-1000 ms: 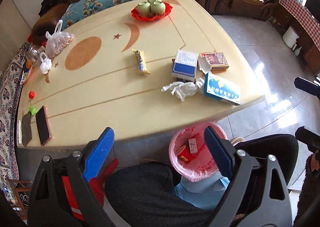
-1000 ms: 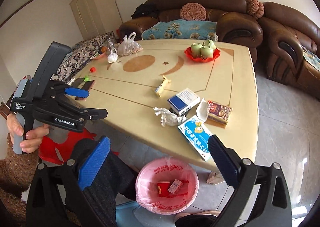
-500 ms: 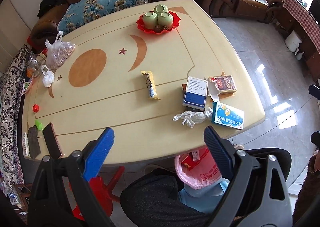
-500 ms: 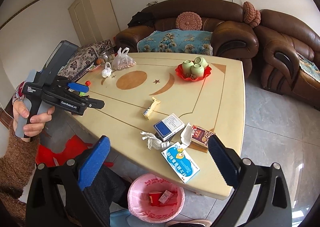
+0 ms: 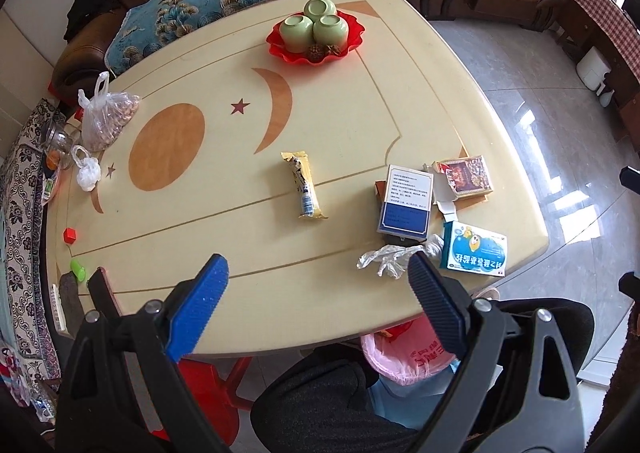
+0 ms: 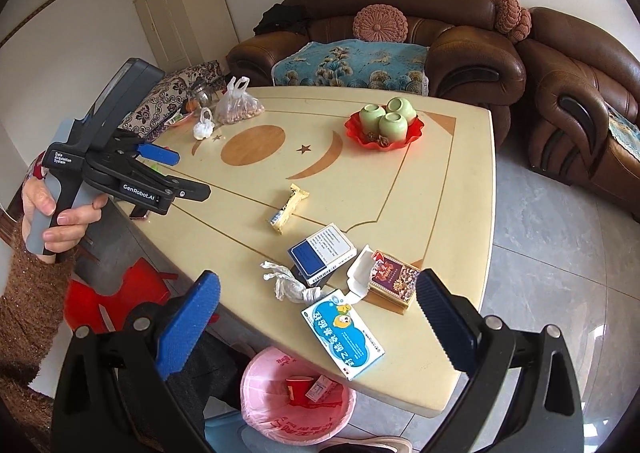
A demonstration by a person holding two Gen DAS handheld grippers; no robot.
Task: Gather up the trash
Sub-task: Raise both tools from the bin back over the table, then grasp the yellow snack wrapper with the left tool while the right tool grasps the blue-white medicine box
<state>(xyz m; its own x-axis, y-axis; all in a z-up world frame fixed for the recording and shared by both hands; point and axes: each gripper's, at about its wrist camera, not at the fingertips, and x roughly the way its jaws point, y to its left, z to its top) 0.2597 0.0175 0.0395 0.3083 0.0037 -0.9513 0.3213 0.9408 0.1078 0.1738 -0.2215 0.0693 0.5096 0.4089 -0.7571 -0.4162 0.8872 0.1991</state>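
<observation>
1. Brown leather sofas [image 6: 400,41] stand behind the cream desk [image 5: 224,181] we are working at, and the pink-lined bin [image 6: 296,397] stands on the floor just under the desk's near corner, with a few red and white scraps already in it.
2. Our trash lies on the desk: a yellow snack wrapper [image 5: 306,185] near the middle, a crumpled white tissue [image 5: 386,259] at the near edge, and three boxes around it, the blue-and-white box [image 5: 406,199], the red-brown box [image 5: 466,175] with its flap torn open, and the blue cartoon box [image 5: 476,249] at the corner.
3. Our left hand-held gripper [image 5: 316,289] hangs over the near edge, jaws wide and empty; our right hand-held gripper [image 6: 316,305] is likewise wide and empty, looking at the boxes and tissue.
4. Risks as we judge them: the tissue is limp and touches two boxes, so a careless pinch could drag a box off the edge beside the bin.
5. The flat boxes may slip from the pads if gripped across a face.
6. We could also mistake the green cups [image 5: 316,27], nut bag [image 5: 110,115] or phone [image 5: 104,293] for trash.
</observation>
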